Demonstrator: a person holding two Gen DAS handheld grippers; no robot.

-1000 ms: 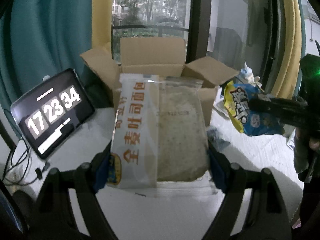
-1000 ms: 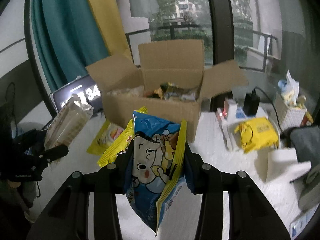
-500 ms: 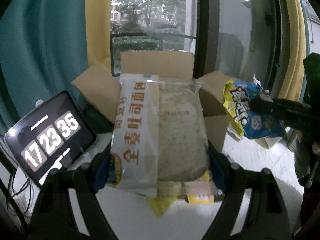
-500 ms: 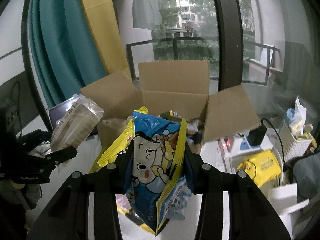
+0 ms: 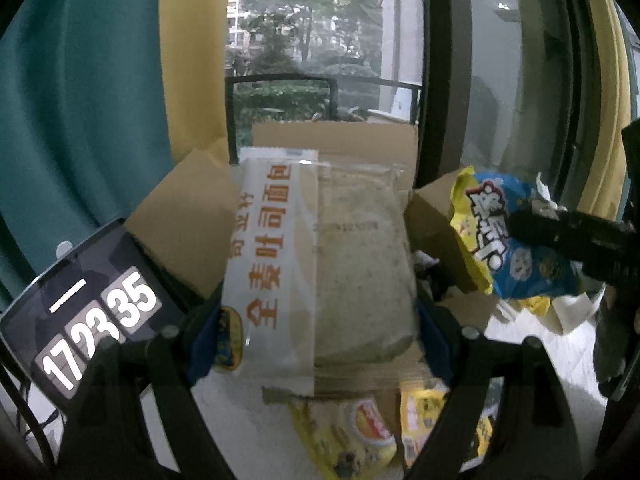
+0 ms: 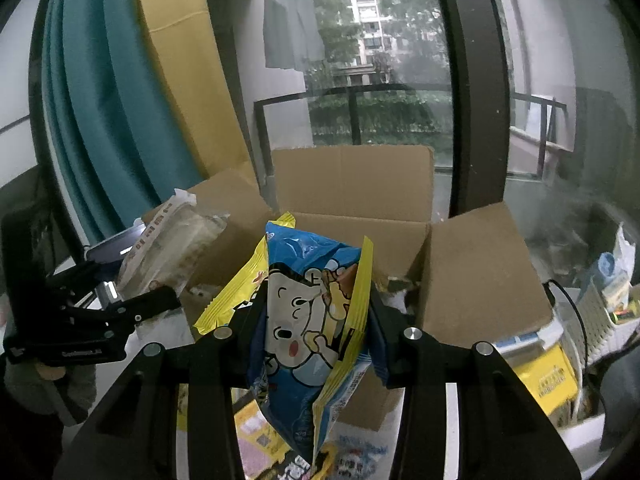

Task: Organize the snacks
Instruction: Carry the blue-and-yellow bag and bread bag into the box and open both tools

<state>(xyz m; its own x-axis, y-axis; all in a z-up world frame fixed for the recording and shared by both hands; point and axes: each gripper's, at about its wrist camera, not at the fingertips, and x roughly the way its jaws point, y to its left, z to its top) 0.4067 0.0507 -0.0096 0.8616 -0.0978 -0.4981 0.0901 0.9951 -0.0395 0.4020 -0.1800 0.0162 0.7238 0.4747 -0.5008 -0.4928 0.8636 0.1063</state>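
Both grippers have come nearer the open brown cardboard box (image 6: 352,196); left gripper (image 5: 320,320) jaws clench the clear-wrapped bread loaf (image 5: 320,264), right gripper (image 6: 316,320) jaws clench the blue-yellow cartoon snack bag (image 6: 308,320).

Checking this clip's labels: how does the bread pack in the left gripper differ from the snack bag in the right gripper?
The bread pack is clear and white with orange lettering, showing the loaf; the snack bag is opaque blue and yellow with a cartoon face. The bread pack is flat and broad, so the left gripper stands wide; the snack bag is creased and pinched narrower by the right gripper. Both are held up before the open cardboard box.
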